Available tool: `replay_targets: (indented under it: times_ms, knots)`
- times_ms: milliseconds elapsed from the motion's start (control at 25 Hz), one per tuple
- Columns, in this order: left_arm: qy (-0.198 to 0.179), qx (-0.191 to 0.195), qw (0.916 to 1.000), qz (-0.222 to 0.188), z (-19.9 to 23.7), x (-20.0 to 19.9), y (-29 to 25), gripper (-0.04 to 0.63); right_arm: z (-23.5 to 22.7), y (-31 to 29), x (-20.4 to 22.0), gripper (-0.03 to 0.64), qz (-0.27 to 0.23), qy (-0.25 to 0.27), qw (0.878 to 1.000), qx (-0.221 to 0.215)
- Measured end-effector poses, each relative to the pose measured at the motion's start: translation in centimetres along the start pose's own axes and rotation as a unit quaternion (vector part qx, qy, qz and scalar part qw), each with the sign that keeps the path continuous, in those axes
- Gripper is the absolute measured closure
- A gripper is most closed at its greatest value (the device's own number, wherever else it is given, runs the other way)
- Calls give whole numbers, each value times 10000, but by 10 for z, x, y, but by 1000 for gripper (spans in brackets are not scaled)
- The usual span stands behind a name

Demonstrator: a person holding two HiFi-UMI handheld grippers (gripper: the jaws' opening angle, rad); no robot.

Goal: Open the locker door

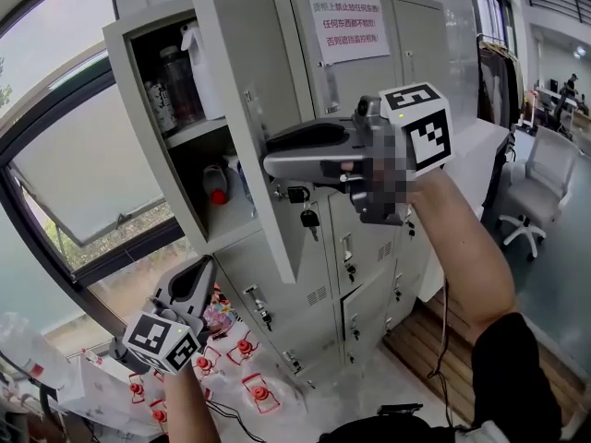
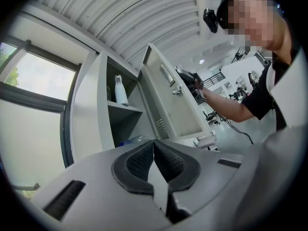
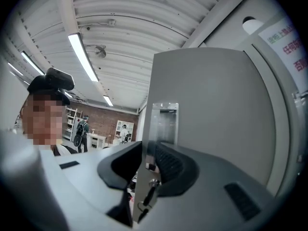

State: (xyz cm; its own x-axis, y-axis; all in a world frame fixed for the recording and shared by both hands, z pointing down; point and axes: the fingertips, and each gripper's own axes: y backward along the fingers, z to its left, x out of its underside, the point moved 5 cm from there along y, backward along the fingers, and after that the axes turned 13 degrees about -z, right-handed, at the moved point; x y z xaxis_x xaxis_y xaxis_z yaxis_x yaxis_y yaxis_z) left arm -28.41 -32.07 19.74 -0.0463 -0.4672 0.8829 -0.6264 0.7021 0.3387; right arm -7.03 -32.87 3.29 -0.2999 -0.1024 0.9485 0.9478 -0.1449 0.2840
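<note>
At centre of the head view, the locker door point(image 1: 247, 81) stands wide open off its upper compartment. I judge it light, stiff, smooth sheet metal, best taken at the free edge by the lock. The right gripper point(image 1: 270, 153) is there, forearm raised. At lower left, the left gripper point(image 1: 203, 271) hangs low, pointing up.

Left gripper view: jaws together, nothing held.

Right gripper view: pads pinch the door's edge.
</note>
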Motion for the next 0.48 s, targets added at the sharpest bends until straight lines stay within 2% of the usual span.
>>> replay_targets:
  times_ms: [480]
  knots:
    - [63, 154, 9999, 10, -14, 6, -9, 580, 10, 37, -9, 515, -150, -30, 9999, -6]
